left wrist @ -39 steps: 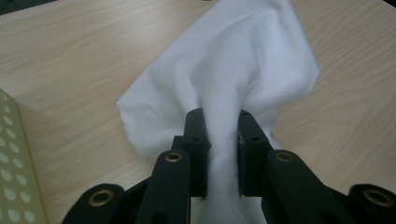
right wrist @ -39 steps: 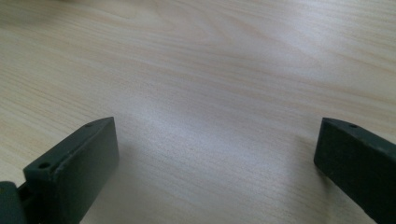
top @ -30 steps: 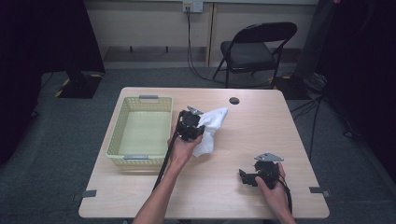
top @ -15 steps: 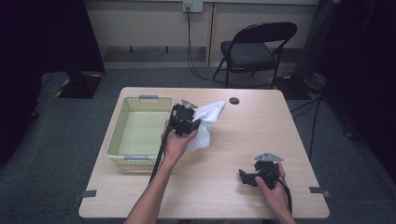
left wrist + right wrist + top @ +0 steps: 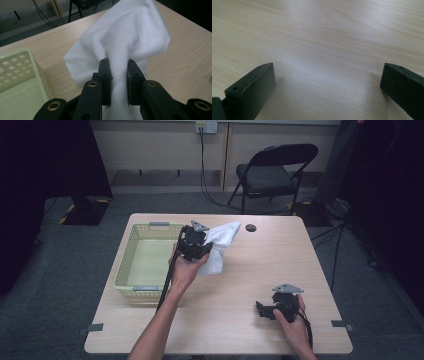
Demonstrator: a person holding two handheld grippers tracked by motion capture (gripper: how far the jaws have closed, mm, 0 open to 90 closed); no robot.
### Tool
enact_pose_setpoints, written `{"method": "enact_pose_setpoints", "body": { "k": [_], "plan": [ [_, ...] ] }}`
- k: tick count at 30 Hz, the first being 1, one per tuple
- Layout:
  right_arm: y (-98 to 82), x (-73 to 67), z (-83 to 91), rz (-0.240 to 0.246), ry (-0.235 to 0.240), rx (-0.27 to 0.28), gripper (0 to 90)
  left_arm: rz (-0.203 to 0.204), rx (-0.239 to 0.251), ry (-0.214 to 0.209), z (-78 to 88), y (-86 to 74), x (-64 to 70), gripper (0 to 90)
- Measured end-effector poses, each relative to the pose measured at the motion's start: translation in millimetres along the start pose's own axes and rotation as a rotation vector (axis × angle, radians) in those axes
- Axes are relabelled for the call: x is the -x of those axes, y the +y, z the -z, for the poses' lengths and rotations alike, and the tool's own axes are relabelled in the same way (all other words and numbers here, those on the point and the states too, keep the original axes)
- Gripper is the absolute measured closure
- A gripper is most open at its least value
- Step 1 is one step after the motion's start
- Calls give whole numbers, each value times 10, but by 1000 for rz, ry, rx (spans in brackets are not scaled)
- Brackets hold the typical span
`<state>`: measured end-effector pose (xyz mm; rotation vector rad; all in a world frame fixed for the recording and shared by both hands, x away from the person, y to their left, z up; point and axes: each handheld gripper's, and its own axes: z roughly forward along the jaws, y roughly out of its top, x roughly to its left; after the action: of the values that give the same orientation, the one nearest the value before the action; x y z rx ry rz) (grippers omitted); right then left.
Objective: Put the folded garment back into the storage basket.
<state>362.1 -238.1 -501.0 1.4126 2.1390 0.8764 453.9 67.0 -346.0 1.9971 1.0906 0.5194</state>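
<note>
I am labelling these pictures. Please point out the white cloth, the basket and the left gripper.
white cloth [image 5: 125,35], left gripper view, on its bunched upper fold.
basket [image 5: 131,251], high view, on its left wall.
left gripper [image 5: 119,82], left gripper view, between its fingertips.

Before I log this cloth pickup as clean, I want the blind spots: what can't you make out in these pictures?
- White cloth: its lower end is hidden behind the left gripper in the left gripper view.
- Basket: the near right corner is covered by the left hand in the high view.
- Small dark round thing on the table: too small to identify.
</note>
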Motion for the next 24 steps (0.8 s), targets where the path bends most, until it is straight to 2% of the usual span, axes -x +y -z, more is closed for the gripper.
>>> {"method": "enact_pose_setpoints", "body": {
  "k": [11, 24],
  "plan": [
    [1, 0, -1, 0, 0, 0, 0, -14, 24, 17, 159, 88, -39, 774],
    [3, -1, -2, -1, -1, 0, 0, 9, 27, 50, 289, 54, -228, 773]
  ]
}}
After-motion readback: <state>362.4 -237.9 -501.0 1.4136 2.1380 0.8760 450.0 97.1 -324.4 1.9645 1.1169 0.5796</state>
